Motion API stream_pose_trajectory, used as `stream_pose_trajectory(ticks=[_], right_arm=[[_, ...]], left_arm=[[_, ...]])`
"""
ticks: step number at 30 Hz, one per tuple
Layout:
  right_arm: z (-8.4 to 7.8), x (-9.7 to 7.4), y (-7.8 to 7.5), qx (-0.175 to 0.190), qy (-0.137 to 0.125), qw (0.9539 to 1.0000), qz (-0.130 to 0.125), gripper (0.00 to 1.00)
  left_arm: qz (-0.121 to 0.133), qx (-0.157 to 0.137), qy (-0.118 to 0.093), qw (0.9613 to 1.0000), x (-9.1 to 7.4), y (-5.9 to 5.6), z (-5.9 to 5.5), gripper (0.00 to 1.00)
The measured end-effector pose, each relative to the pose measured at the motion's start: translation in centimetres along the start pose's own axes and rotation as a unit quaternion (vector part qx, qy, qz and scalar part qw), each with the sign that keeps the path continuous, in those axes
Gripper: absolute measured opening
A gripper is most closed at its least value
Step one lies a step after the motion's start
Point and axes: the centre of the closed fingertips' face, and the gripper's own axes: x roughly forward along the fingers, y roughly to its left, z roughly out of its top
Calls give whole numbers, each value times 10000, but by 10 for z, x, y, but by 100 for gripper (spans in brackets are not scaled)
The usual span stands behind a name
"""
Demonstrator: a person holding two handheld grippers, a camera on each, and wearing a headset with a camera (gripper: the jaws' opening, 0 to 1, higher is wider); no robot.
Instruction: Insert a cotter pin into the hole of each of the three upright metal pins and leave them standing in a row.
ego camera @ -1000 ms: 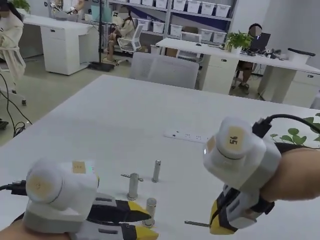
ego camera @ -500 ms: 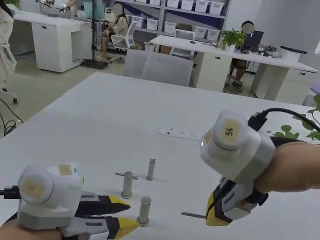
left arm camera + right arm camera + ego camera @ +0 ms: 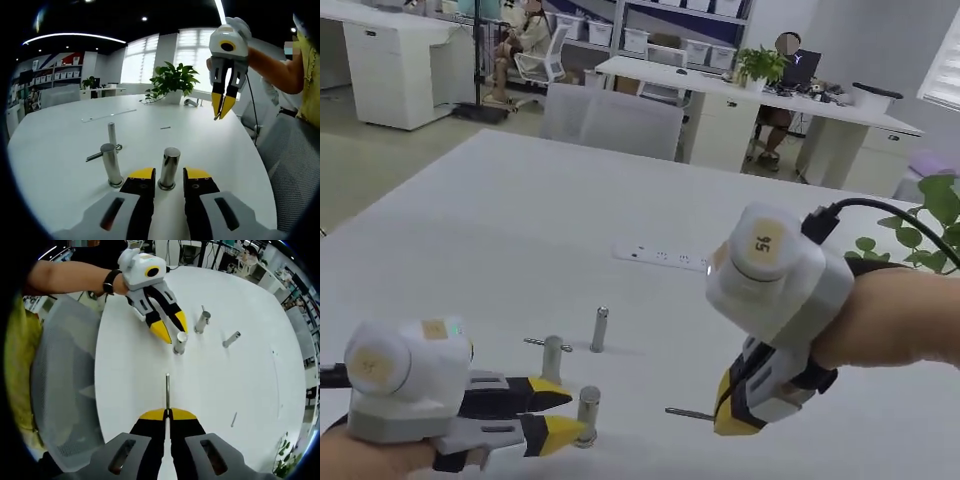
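Note:
Three upright metal pins stand in a loose row. The near pin (image 3: 588, 415) (image 3: 170, 167) stands between the open jaws of my left gripper (image 3: 572, 413) (image 3: 169, 174), with a gap on each side. A cotter pin (image 3: 102, 153) sits through the middle pin (image 3: 552, 358). The far pin (image 3: 600, 328) is bare. My right gripper (image 3: 730, 418) (image 3: 167, 412) is shut on a cotter pin (image 3: 688, 412) (image 3: 167, 390). It holds that pin level, pointing at the near pin (image 3: 179, 342) from a short way to the right.
A loose cotter pin (image 3: 233, 419) lies on the white table (image 3: 520, 220). A white power strip (image 3: 660, 257) lies beyond the pins. A potted plant (image 3: 930, 225) is at the right edge and a grey chair (image 3: 610, 120) at the far edge. People sit at desks behind.
The head camera has shifted, so everything sits lower and further left in the picture. Both grippers keep about the same places relative to the pins.

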Motion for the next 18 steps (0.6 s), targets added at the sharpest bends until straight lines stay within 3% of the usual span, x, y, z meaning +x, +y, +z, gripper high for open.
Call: stream_pose_trajectory(ticks=[10, 18], right_arm=[[-1, 4, -3, 67, 36, 10000, 35, 2], [1, 6, -5, 105, 43, 9999, 52, 2]], left_arm=[[-199, 38, 18, 9998, 15, -2, -6, 17], [-281, 154, 31, 9995, 20, -2, -5, 14]])
